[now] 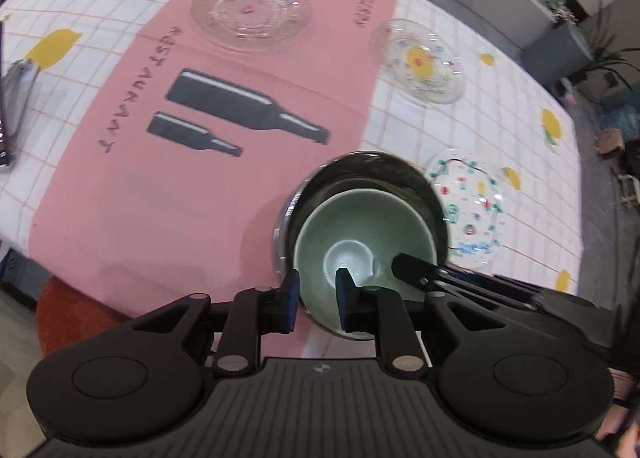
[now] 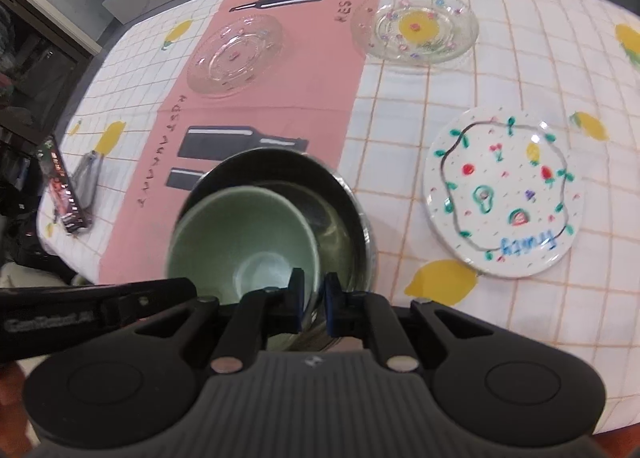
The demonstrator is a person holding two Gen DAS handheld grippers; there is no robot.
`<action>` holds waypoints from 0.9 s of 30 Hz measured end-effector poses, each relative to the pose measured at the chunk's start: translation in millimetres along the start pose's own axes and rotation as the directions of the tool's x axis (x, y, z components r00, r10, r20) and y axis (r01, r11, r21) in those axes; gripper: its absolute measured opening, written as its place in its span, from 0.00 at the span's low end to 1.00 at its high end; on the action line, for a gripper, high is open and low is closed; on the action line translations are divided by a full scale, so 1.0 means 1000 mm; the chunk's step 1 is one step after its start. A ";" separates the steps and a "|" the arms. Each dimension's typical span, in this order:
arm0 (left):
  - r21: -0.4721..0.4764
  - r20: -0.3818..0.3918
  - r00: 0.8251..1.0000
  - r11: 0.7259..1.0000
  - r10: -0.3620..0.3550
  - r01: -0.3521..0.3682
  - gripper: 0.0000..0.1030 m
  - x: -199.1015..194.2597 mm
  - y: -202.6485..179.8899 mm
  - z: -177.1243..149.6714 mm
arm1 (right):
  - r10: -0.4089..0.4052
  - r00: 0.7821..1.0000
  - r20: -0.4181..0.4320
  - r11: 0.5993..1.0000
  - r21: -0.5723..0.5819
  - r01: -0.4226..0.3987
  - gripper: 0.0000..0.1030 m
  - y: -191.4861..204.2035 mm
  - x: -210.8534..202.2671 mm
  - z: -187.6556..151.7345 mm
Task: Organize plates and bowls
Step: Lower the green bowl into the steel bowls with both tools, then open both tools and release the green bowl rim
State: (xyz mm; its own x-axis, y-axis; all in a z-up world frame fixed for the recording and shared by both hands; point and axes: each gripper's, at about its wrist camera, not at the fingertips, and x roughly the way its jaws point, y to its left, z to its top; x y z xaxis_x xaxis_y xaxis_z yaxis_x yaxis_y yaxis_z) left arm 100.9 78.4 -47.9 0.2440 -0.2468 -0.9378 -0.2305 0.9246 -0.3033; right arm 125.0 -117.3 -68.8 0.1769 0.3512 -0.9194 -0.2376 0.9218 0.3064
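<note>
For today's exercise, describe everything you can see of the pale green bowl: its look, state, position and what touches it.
The pale green bowl looks like glazed ceramic, smooth, round and empty, with a ringed flat bottom. It sits tilted inside a larger dark metal bowl on the pink mat. The right gripper pinches its near rim; the left gripper straddles the rim, fingers slightly apart.

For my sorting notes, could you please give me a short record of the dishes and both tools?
Green bowl: inside metal bowl, on pink mat
Left tool: open, straddling green bowl's rim
Right tool: shut on green bowl's rim
Clear plate: on pink mat, alone
Flowered plate: on checked cloth, alone
Fruit-painted plate: on checked cloth, beside the bowls
</note>
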 end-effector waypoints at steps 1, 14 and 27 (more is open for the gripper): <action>0.010 0.002 1.000 1.000 -0.007 0.007 0.20 -0.002 -0.001 0.001 | -0.016 1.000 0.010 1.000 -0.010 0.016 0.08 0.001 -0.001 0.000; 0.089 0.163 0.985 0.995 -0.056 0.042 0.24 -0.018 0.003 0.009 | -0.022 1.000 0.015 0.998 -0.053 0.022 0.12 0.002 -0.006 0.001; 0.090 0.308 0.949 0.995 -0.071 0.045 0.55 -0.011 0.022 -0.014 | -0.065 0.972 0.224 0.978 -0.181 0.107 0.37 0.011 -0.049 0.001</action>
State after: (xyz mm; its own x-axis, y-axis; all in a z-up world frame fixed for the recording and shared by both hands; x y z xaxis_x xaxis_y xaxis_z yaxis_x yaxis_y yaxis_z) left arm 80.1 97.6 -46.4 0.5381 -0.2101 -0.8163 -0.1338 0.9349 -0.3288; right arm 114.7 -124.5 -19.9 0.4016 0.3186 -0.8586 -0.3860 0.9091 0.1568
